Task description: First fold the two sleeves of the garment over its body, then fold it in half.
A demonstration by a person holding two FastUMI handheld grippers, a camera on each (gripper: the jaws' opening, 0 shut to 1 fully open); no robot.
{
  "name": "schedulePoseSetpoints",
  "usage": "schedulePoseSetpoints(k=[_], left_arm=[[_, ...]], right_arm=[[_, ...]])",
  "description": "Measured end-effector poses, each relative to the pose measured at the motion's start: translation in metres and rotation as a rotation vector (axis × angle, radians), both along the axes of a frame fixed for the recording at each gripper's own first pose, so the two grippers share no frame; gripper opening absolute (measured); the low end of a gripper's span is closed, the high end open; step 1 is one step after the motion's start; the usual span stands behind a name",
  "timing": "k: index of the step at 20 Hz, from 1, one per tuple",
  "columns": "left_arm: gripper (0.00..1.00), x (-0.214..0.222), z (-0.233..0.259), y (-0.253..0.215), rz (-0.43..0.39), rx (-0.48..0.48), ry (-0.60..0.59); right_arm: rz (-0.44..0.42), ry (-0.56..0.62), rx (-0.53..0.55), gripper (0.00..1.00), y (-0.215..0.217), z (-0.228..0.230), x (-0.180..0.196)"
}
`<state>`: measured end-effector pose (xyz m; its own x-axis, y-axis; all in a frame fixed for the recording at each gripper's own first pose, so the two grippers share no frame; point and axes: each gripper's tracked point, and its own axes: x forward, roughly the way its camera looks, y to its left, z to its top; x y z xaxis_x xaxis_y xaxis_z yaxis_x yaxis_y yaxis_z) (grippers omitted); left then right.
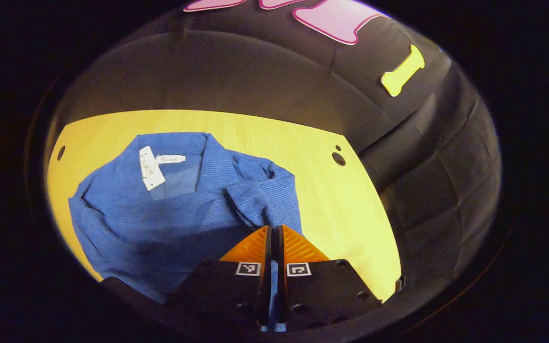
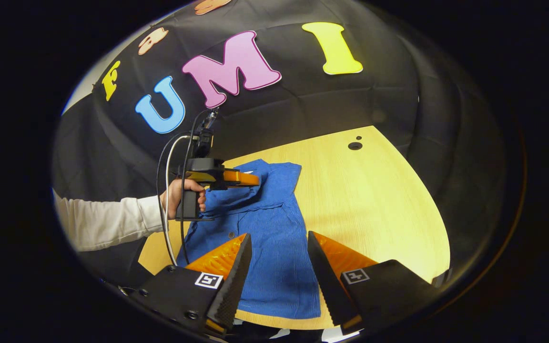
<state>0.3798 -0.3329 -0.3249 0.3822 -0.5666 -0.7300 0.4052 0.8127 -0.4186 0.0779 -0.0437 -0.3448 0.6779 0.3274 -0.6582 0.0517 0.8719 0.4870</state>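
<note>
A blue ribbed shirt (image 1: 160, 224) lies on the yellow wooden table (image 1: 336, 209), collar toward the far side with a white tag (image 1: 150, 166) at the neck. My left gripper (image 1: 274, 229) is shut on a fold of the shirt's sleeve (image 1: 255, 200), which is drawn in over the body. In the right gripper view the shirt (image 2: 274, 257) runs lengthwise, and the left gripper (image 2: 257, 180), held by a hand (image 2: 181, 195), pinches the raised sleeve cloth near the collar end. My right gripper (image 2: 278, 238) hovers open above the shirt's lower half, touching nothing.
The table (image 2: 384, 205) has bare wood to the right of the shirt and round holes (image 2: 354, 145) near its far corner. Black cloth walls close in behind. A white-sleeved arm (image 2: 107, 221) and cables (image 2: 167, 190) come in from the left.
</note>
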Motion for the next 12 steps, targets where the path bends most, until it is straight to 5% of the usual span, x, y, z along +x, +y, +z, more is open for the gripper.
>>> schedulePoseSetpoints(k=[3, 5, 8, 12], left_arm=[[0.07, -0.003, 0.009, -0.007, 0.016, -0.123, 0.032], [0.29, -0.008, 0.024, -0.004, 0.02, -0.161, 0.018], [0.6, -0.029, 0.04, 0.029, 0.008, -0.063, -0.043], [0.75, -0.099, 0.054, 0.122, 0.067, 0.133, -0.108]], right_arm=[[0.0, -0.001, 0.018, 0.76, 0.001, -0.001, 0.005], [0.004, 0.009, 0.022, 0.76, 0.004, -0.006, 0.005], [0.017, 0.026, 0.028, 0.76, 0.01, -0.012, 0.003], [0.038, 0.101, -0.014, 0.76, 0.015, -0.036, -0.015]])
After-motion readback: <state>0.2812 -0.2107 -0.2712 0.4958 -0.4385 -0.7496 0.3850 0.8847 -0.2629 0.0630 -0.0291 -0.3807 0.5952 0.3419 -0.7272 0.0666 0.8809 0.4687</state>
